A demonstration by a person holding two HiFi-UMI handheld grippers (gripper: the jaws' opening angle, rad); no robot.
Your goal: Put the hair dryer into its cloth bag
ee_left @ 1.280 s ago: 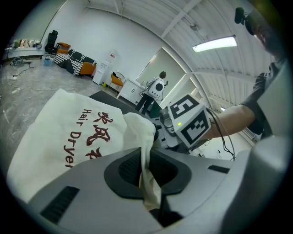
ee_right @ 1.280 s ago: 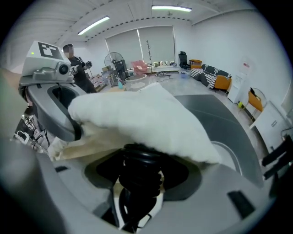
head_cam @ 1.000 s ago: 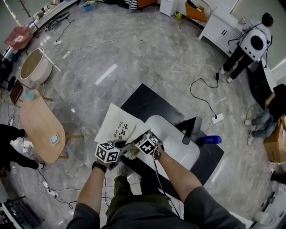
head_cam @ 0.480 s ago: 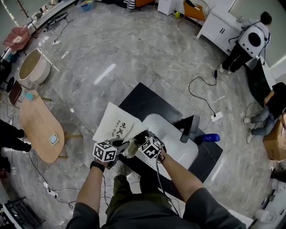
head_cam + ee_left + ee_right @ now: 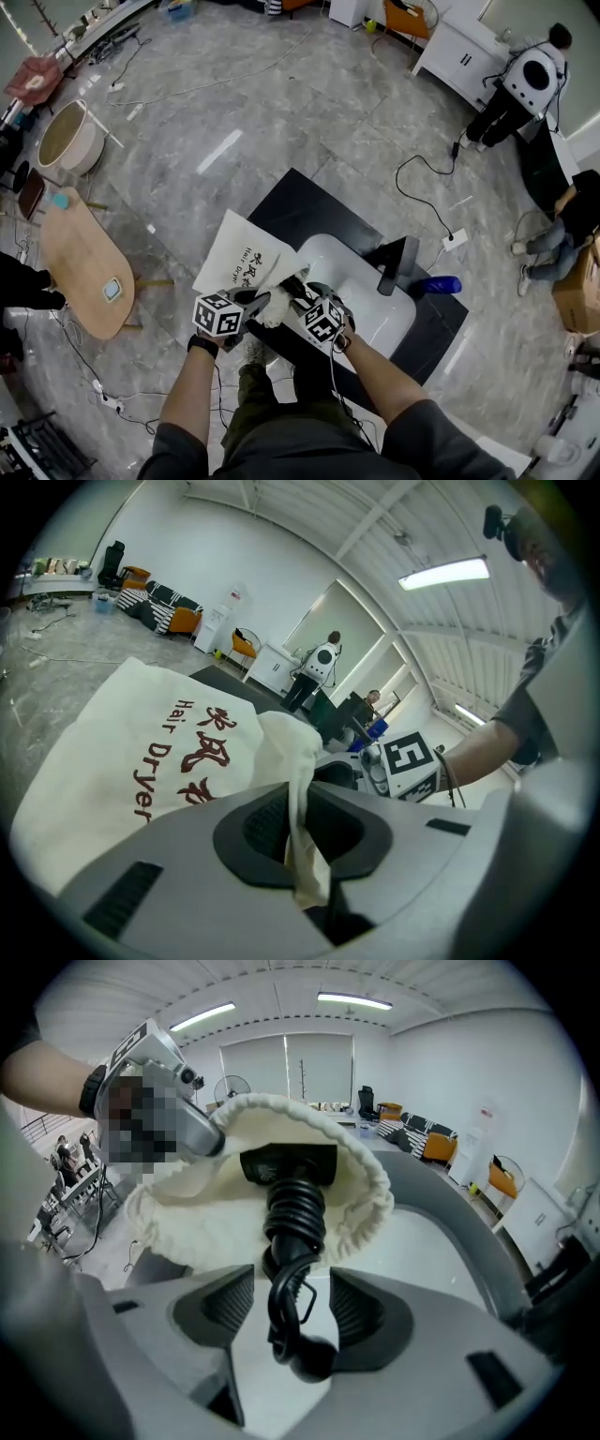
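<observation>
The cream cloth bag [image 5: 242,262], printed "Hair Dryer", lies on the table's left part. My left gripper [image 5: 267,302] is shut on the bag's rim; in the left gripper view a fold of cloth [image 5: 298,827] is pinched between its jaws [image 5: 300,855]. In the right gripper view the bag's mouth [image 5: 361,1194] gapes. The black hair dryer [image 5: 286,1164] sits in it, with its coiled cord [image 5: 295,1218] sticking out. A loose cord loop and the plug [image 5: 314,1358] lie between the open jaws of my right gripper [image 5: 292,1312], with gaps on both sides.
The bag rests on a white oval top [image 5: 375,319] over a black table [image 5: 309,211]. A dark upright stand [image 5: 394,267] and a blue bottle [image 5: 439,284] are at its right. A wooden table [image 5: 84,262] stands left. Cables cross the floor; people are at the far right.
My right gripper has drawn back from the bag's mouth, toward the person and to the right. The left gripper and the bag have stayed put.
</observation>
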